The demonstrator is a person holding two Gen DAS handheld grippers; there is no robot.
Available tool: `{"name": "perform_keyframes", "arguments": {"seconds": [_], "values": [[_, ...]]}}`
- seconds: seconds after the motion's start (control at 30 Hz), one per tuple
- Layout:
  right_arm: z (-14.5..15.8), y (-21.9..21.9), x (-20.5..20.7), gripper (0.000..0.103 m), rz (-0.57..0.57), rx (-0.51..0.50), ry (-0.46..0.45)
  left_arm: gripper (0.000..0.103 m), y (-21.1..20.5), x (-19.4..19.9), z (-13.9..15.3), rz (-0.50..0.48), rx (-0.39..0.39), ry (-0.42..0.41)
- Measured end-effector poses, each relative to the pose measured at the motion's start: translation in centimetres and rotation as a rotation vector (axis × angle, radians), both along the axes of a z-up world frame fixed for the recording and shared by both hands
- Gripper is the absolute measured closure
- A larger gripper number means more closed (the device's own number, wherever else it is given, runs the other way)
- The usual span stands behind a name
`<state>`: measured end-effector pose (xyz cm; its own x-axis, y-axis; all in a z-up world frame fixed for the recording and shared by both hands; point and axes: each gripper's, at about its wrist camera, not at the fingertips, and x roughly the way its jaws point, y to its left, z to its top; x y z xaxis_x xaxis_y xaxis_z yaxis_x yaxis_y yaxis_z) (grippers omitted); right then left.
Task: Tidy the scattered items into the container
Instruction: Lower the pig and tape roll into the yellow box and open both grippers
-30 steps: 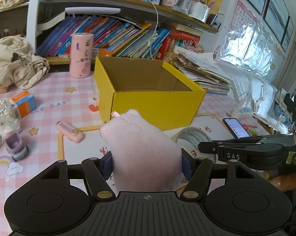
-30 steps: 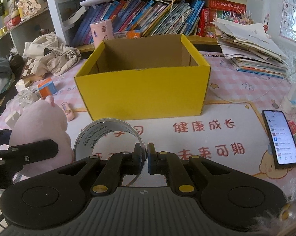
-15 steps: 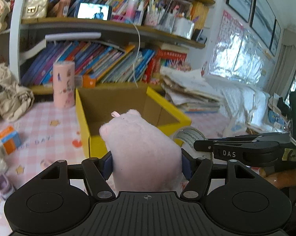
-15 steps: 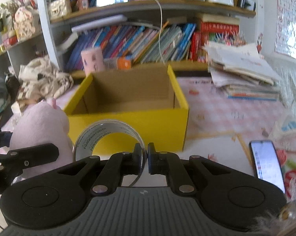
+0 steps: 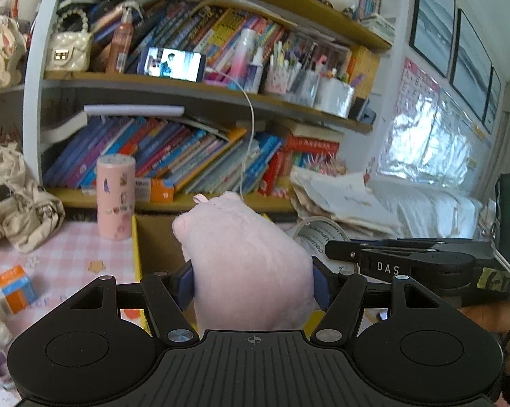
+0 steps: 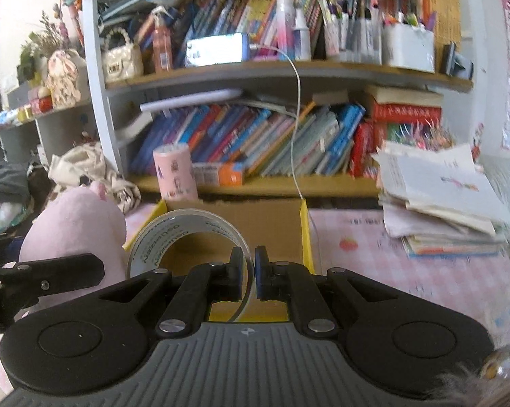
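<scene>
In the left wrist view, the left claw [image 5: 253, 279] squeezes a pink plush toy [image 5: 248, 264] between its blue pads [image 5: 183, 285], and the toy hides most of the yellow box [image 5: 138, 261] standing just beyond it on the pink checked desk [image 5: 61, 251]. An orange-and-blue small carton [image 5: 14, 286] lies on the desk to the left, not yet collected. In the right wrist view, the right claw [image 6: 249, 271] is pressed nearly together, pinching the wall of a clear tape roll [image 6: 187, 240] held above the box's near edge; the brown inside of the yellow box [image 6: 271, 230] shows plainly here, which the left view does not give. Both loads seem to be in the carrying step; next, each must come over the open box before the claws let go, the bulky plush needing clear room beside the tape.
</scene>
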<state>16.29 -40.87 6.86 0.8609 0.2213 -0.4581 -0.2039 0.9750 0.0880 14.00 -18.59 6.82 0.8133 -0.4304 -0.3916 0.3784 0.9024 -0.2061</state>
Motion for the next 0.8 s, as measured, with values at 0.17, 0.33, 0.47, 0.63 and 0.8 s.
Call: {"name": "perform_keyframes", "arguments": {"seconds": [0.17, 0.33, 0.47, 0.63, 0.8], "values": [[0.4, -0.8, 2.9, 0.096, 0.038, 0.005, -0.009, 0.037, -1.3, 1.7, 0.7, 0.028, 0.024, -0.022], [0.2, -1.2, 6.2, 0.096, 0.074, -0.011, 0.004, 0.037, -2.3, 4.3, 0.4, 0.052, 0.061, -0.013], [-0.8, -0.9, 9.5, 0.096, 0.109, -0.038, 0.052, 0.037, -2.7, 6.8, -0.6, 0.066, 0.088, 0.019], [-2.8, 0.2, 13.8, 0.096, 0.170, -0.099, 0.133, 0.037, -2.9, 10.2, -2.8, 0.074, 0.127, 0.094], [-4.9, 1.6, 17.6, 0.095, 0.221, -0.175, 0.215, 0.037, -3.3, 13.2, -5.0, 0.075, 0.170, 0.188]]}}
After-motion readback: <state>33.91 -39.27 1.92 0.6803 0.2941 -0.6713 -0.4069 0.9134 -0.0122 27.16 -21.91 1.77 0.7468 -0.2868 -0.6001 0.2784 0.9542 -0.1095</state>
